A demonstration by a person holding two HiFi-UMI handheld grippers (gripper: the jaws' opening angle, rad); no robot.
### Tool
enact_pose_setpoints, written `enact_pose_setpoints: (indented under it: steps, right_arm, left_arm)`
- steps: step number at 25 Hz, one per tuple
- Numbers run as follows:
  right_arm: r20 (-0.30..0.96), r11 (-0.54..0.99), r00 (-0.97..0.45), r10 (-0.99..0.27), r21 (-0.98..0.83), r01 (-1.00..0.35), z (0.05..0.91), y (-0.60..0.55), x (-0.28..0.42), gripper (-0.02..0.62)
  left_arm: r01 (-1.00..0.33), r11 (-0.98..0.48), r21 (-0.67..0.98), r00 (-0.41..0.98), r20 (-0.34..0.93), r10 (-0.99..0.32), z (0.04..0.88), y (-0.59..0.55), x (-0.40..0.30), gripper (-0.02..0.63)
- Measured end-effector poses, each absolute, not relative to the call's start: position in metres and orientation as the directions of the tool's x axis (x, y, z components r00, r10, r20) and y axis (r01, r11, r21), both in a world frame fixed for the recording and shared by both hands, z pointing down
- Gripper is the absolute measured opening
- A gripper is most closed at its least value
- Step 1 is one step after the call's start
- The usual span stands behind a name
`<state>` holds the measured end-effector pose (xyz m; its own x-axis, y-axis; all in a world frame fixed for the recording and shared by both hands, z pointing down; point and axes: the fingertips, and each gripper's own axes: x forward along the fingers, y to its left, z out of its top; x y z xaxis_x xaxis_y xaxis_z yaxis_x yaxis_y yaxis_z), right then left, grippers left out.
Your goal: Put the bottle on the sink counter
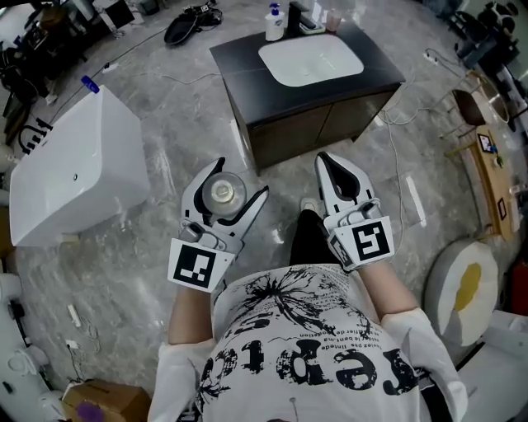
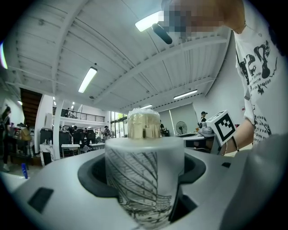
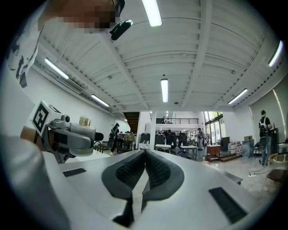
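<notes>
A frosted bottle (image 1: 223,194) with a leaf print and a pale gold cap stands upright between the jaws of my left gripper (image 1: 234,188), which is shut on it. In the left gripper view the bottle (image 2: 144,173) fills the middle, its sides against the dark pads (image 2: 92,177) of the left gripper (image 2: 144,182). My right gripper (image 1: 328,162) is beside it, pointing up too, shut with nothing in it; its ribbed pads (image 3: 155,170) meet along one line. The sink counter (image 1: 247,62), dark with a white basin (image 1: 311,58), stands ahead across the marble floor.
A pump bottle (image 1: 275,23) and small items sit at the counter's back edge. A white box-like unit (image 1: 74,169) stands on the left. Cables lie on the floor. A round white and yellow object (image 1: 464,288) and a wooden shelf (image 1: 493,177) are on the right.
</notes>
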<state>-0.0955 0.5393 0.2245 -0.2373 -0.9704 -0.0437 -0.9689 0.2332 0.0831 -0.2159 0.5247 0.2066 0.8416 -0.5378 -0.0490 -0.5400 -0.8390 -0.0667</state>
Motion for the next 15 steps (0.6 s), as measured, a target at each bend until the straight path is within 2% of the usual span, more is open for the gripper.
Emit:
enact_pose_setpoints:
  steps: [15]
  right_arm:
    - [-0.008, 0.491, -0.496, -0.868, 0.126, -0.862, 0.22, 0.272, 0.076, 0.014]
  left_arm:
    - [-0.742, -0.665, -0.091, 0.668, -0.016, -0.744, 0.211, 0.284, -0.045, 0.35]
